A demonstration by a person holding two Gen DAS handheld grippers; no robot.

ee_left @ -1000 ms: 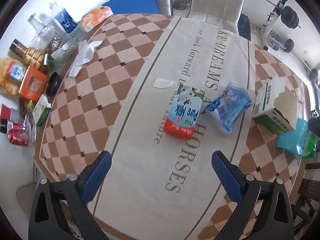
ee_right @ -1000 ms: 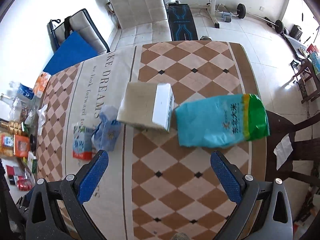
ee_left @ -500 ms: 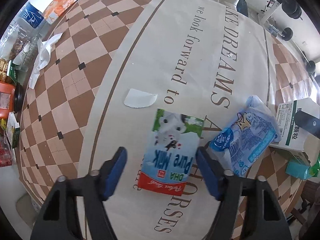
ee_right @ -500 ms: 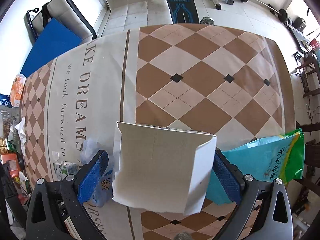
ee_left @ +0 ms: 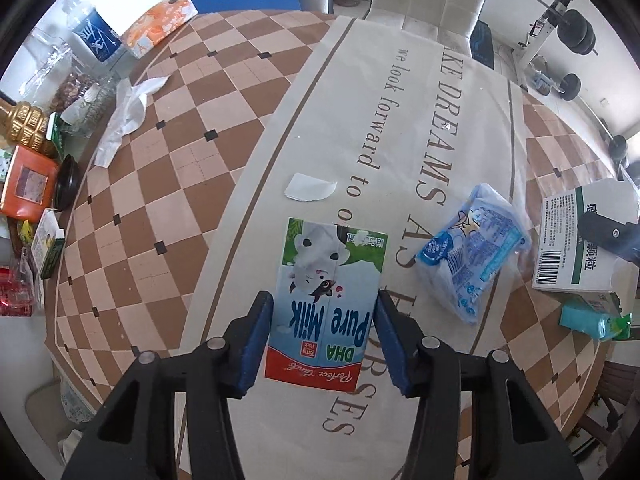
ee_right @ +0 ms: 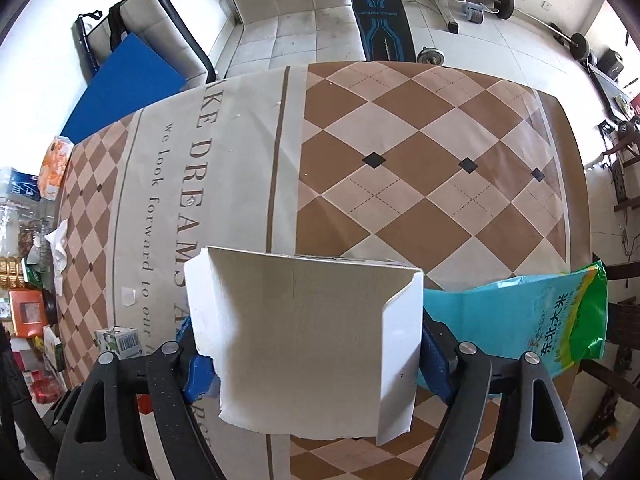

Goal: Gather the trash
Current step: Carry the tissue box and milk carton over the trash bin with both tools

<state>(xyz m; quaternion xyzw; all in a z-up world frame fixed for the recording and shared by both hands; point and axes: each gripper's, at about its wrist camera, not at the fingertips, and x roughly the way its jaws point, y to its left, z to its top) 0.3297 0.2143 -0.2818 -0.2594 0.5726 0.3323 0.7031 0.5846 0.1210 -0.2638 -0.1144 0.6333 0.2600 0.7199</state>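
Two grippers down on the table, each straddling a piece of trash

My left gripper has its blue pads against both long sides of the flat milk carton on the cloth's cream strip, jaws narrowing a touch more; right of it lie a blue wrapper and a torn paper scrap. My right gripper is closing around the open white box, pads at its side walls; a teal rice bag lies just right of it
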